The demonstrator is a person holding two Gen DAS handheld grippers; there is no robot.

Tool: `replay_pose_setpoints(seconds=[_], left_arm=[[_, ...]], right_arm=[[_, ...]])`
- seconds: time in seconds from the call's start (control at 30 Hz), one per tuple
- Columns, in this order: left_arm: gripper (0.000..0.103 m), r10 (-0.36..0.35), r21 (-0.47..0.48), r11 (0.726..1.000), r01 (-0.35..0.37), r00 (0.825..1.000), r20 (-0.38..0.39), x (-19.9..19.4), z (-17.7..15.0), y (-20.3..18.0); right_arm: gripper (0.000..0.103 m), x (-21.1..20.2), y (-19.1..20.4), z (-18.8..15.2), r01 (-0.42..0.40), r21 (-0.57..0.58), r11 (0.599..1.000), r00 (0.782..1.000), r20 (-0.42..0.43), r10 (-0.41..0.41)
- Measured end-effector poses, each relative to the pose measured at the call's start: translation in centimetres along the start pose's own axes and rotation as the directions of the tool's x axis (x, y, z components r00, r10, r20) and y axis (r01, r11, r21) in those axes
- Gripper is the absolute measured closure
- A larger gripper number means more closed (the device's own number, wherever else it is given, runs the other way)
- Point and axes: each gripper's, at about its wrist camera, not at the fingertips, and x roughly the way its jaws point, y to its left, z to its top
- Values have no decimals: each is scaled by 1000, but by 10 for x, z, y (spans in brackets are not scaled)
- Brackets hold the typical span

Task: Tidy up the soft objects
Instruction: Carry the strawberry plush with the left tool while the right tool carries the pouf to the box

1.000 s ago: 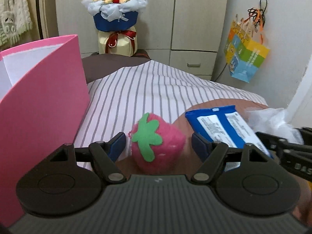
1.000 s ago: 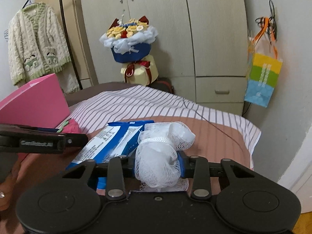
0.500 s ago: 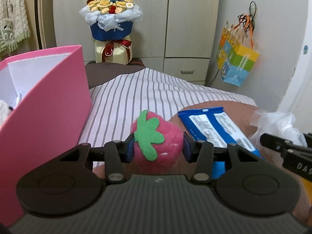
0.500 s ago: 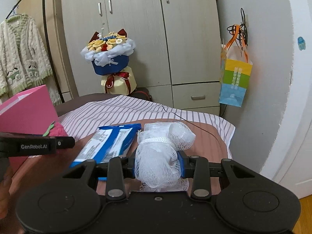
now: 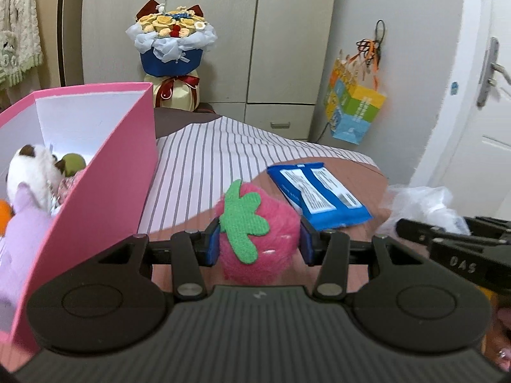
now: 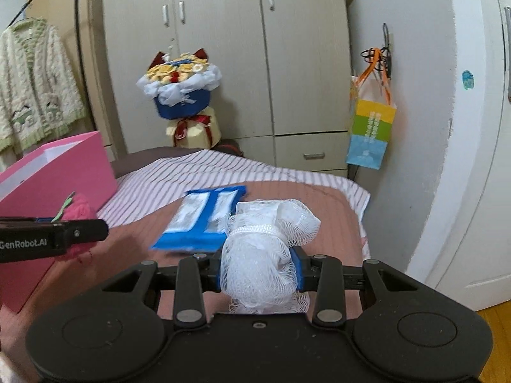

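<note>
My left gripper [image 5: 259, 244] is shut on a pink plush strawberry [image 5: 274, 249] with a green felt leaf and holds it above the bed, right of the open pink box [image 5: 105, 172]. The box holds several plush toys, among them a white one [image 5: 30, 169] and a lilac one [image 5: 22, 239]. My right gripper [image 6: 258, 271] is shut on a white mesh bath sponge [image 6: 262, 255], held above the bed. The strawberry [image 6: 80, 210] and the box [image 6: 57, 172] also show at the left in the right wrist view.
A blue wipes pack [image 5: 316, 194] lies on the brown and striped bedcover [image 5: 217, 153]. A flower bouquet [image 5: 171, 51] stands before the wardrobe [image 5: 287, 48]. A colourful paper bag [image 5: 354, 111] hangs on the right wall. A cardigan [image 6: 35, 83] hangs at the left.
My left gripper has closed on the strawberry and lifted it; the box's inside has come into view. My right gripper has risen with the mesh sponge held throughout.
</note>
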Motion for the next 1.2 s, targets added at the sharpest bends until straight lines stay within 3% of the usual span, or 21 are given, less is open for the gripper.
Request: replay_pose_setpoints(seconds=[0.27, 0.47, 0.6, 0.73, 0.83, 1.07, 1.2], left_arm=[[57, -67, 20, 997, 68, 996, -67, -32, -19, 9], [57, -144, 30, 988, 150, 980, -136, -61, -36, 23], [57, -161, 33, 985, 169, 972, -172, -79, -49, 38], [57, -232, -53, 973, 226, 940, -249, -99, -57, 68], [57, -239, -87, 971, 223, 930, -279, -118, -57, 88], [57, -162, -41, 987, 156, 963, -214, -170, -33, 120], [57, -132, -26, 991, 130, 981, -145, -186, -11, 133]], right_arm=[[61, -29, 26, -23, -103, -36, 994, 993, -55, 100], [61, -50, 41, -31, -184, -52, 982, 978, -110, 178], [61, -61, 53, -34, -246, -59, 967, 959, -159, 234], [61, -70, 71, -33, -314, -64, 947, 933, -204, 295], [61, -77, 88, -30, -375, -82, 923, 906, -240, 347], [61, -91, 134, -11, -511, -118, 852, 840, -277, 466], [61, -98, 158, 6, -524, -142, 840, 843, -229, 487]])
